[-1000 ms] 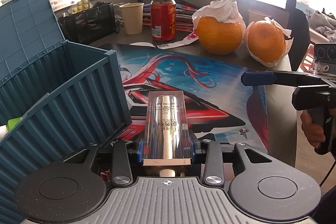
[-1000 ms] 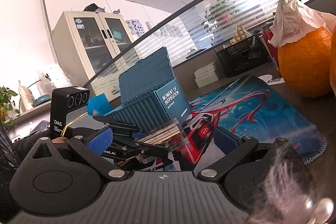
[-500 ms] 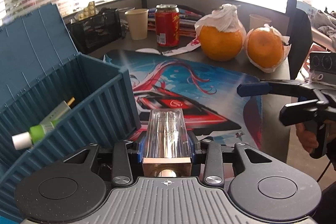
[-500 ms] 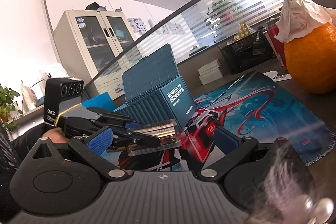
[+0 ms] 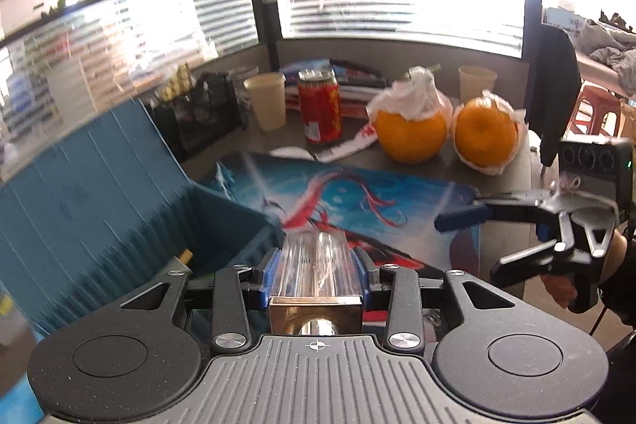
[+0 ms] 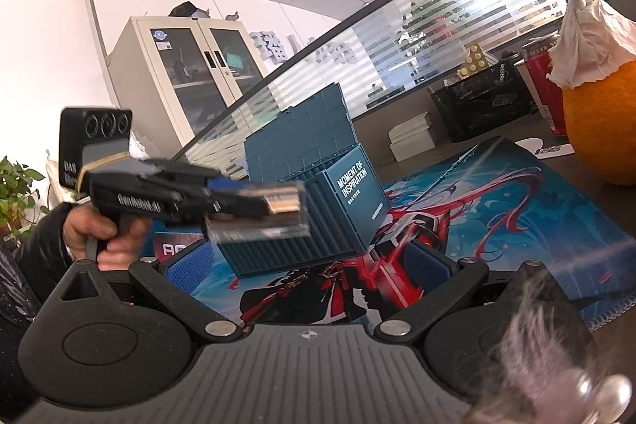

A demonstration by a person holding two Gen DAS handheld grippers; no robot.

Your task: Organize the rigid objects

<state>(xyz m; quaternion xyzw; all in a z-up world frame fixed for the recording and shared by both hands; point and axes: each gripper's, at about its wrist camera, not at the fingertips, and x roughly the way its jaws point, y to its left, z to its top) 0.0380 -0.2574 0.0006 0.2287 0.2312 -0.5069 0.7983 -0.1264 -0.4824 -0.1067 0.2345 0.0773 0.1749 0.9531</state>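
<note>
the left gripper (image 5: 316, 265) is clenched partway on a clear rectangular bottle (image 5: 316, 275), above the blue box (image 5: 222, 225); the right gripper (image 6: 308, 265) gapes wide, holding nothing.

A clear, gold-capped rectangular bottle (image 5: 316, 267) is held lengthwise in the air, near the open blue container box (image 5: 119, 209) at left.

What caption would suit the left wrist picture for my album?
Left hand-held gripper clamps a clear square-sided bottle with gold cap above the open blue container-style box.
</note>
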